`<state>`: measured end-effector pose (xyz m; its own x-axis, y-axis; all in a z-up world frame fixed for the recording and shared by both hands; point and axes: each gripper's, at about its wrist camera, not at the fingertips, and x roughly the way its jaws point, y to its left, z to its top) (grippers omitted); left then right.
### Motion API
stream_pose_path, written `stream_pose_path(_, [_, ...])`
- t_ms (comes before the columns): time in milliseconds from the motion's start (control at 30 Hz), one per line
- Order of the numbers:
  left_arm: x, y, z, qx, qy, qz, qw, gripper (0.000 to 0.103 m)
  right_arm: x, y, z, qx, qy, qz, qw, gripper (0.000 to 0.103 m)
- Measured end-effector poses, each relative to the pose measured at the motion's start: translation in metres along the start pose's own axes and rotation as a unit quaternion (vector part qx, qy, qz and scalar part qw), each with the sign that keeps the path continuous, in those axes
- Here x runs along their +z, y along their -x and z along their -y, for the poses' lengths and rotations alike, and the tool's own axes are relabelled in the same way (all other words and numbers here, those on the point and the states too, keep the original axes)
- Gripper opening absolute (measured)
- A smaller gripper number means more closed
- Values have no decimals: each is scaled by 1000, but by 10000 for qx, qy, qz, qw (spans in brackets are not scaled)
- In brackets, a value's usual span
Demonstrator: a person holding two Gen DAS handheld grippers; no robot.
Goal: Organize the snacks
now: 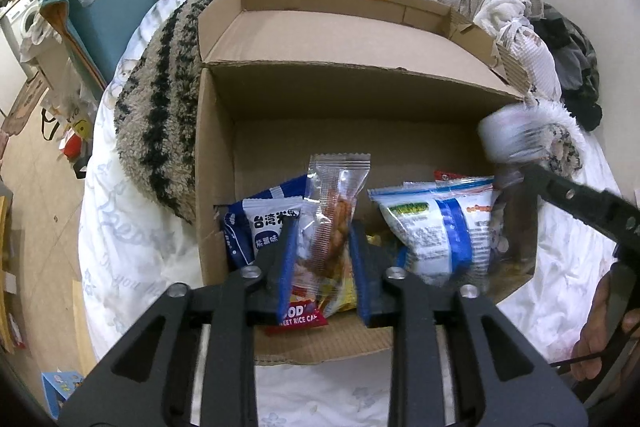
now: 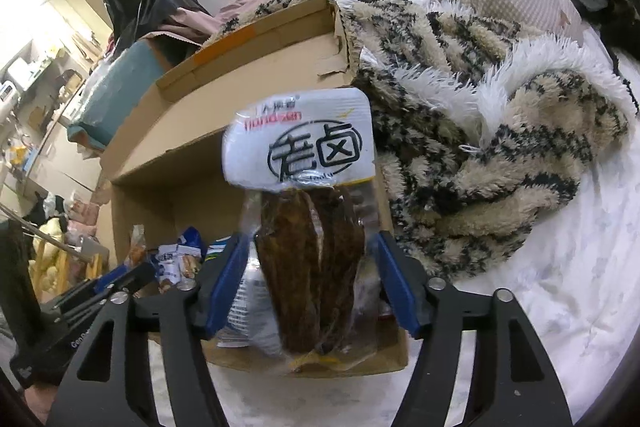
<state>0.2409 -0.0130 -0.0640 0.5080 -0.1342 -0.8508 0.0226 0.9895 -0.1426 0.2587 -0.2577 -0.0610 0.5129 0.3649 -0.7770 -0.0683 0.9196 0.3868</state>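
two packets are held upright over the cardboard box (image 1: 216, 147) for dropping in: the left gripper (image 1: 322, 267) fingers stand just apart around the clear snack packet (image 1: 334, 203), the right gripper (image 2: 314, 283) fingers wide apart around the dark braised packet (image 2: 308, 227).

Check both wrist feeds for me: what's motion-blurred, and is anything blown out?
Left wrist view: the white-topped packet at the right is smeared by motion, while the clear snack pack is sharp. Right wrist view: that packet's label is readable, only slightly soft; the room at the far left is overexposed. Both views bend at the edges.

Glossy plastic snack packets (image 1: 328, 223) in matt cardboard box (image 1: 216, 167)
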Motion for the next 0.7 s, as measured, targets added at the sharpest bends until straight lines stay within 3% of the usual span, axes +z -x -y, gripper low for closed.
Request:
stream_pose_path(67, [-1,3,0,-17,12,57,10000,52,2,4,-1,121,-26,100,9999,91])
stream_pose_path(133, [-1,7,0,11,11,130,9999,78,2,10,-3,184,0,270,9995,97])
stream_pose_path(200, [-2,9,-1,-35,35,185,9998,86,2,13,-7,109,125,344,9993,97])
stream_pose_path(367, [-4,13,-2,14,51,257,9997,86,2,14,-11,160,198,323,9992,97])
stream_pose_path(700, [-11,65,-16,282,88,1028,9943,86,-12,54,-27,170,341,657,9971,97])
